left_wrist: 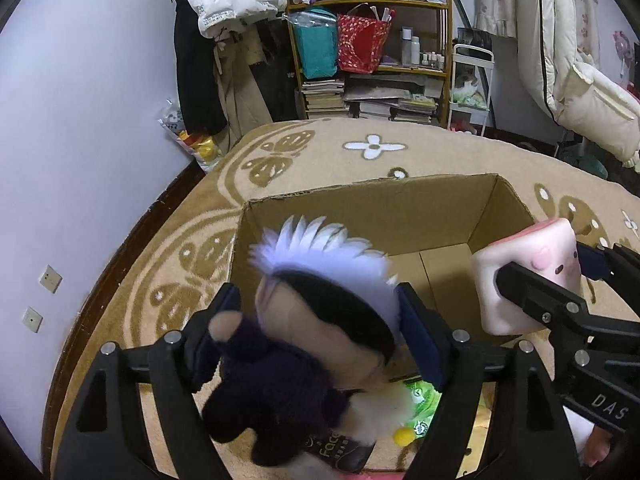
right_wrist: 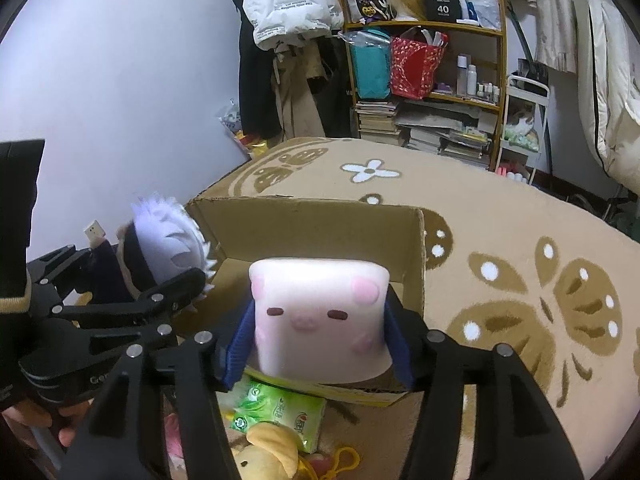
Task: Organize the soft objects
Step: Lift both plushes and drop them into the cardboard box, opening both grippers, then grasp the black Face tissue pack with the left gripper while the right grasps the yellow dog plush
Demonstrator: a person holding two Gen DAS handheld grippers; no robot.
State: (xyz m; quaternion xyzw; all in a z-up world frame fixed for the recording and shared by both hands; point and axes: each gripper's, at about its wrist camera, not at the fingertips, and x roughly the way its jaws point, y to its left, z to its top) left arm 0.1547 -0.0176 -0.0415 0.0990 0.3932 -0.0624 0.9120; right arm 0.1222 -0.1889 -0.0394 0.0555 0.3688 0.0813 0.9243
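left tool (left_wrist: 320, 320): held over the open cardboard box (left_wrist: 400, 216), jaws wide. Plush doll (left_wrist: 320, 316) sits between the blue pads; whether the pads press on it, cannot tell. Frame blurred around the doll.
plush doll: white spiky hair, black band across the eyes, dark purple body. Head up toward the box, body hanging toward the camera. From the right wrist view it shows at the left, beside the box's left wall.
right tool (right_wrist: 318, 332): pink cube plush (right_wrist: 320, 320) between its blue pads, both pads touching the cube's sides, so grasping it. Cube barely squeezed.
pink cube plush: pale pink block, pig face with two dash eyes, snout, pink cheeks, face toward the camera. Held above the box's near wall; in the left wrist view it is at the box's right side.
cardboard box: brown, flaps open, stands on the rug (right_wrist: 520, 240). The part of the inside that shows is bare cardboard.
rug: tan with brown butterfly shapes and white flowers.
floor items near camera: green tissue pack (right_wrist: 276, 408), yellow plush (right_wrist: 268, 452) just beside it, both outside the box, on the near side.
hand: fingers (right_wrist: 60, 428) on the left tool's grip, dark sleeve above.
background: bookshelf (left_wrist: 368, 60) with bags, bottles, stacked books; coats hanging to its left and right.
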